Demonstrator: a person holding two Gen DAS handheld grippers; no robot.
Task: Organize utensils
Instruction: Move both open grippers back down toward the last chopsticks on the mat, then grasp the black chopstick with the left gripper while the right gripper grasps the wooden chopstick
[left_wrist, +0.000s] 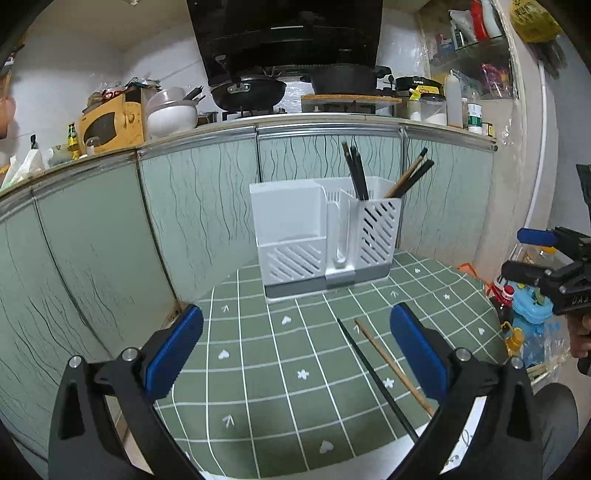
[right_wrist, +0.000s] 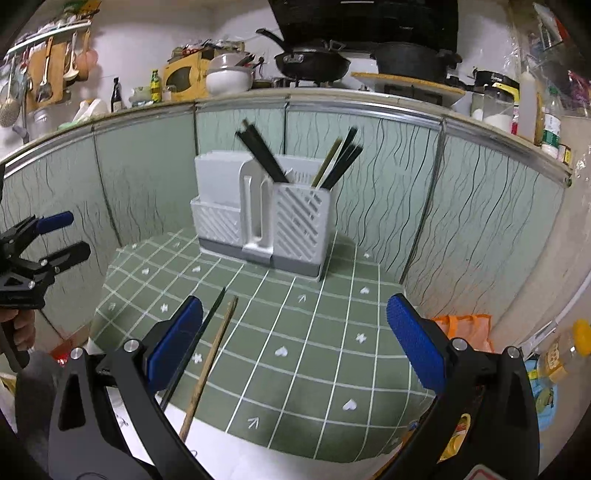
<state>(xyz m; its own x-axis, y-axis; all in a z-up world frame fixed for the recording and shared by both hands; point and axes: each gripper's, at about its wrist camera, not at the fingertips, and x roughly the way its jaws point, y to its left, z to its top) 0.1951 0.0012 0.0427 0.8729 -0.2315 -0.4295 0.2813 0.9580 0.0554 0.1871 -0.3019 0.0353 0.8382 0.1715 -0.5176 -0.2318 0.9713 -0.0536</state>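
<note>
A white utensil holder (left_wrist: 321, 240) stands at the far end of the green checked tablecloth (left_wrist: 280, 369); it also shows in the right wrist view (right_wrist: 266, 218). Several dark and wooden chopsticks (left_wrist: 376, 177) stand in its right compartment (right_wrist: 303, 158). A black chopstick (left_wrist: 373, 373) and a wooden chopstick (left_wrist: 391, 365) lie loose on the cloth, near my left gripper's right finger; in the right wrist view the black one (right_wrist: 199, 339) and wooden one (right_wrist: 210, 362) lie by my right gripper's left finger. My left gripper (left_wrist: 295, 350) is open and empty. My right gripper (right_wrist: 295, 343) is open and empty.
Green glass cabinet fronts (left_wrist: 110, 229) stand close behind and left of the table. The counter above holds a wok (left_wrist: 247, 92), pots and bottles. Bottles and bags (left_wrist: 524, 314) sit on the floor to the right. The right gripper shows at the left wrist view's right edge (left_wrist: 554, 266).
</note>
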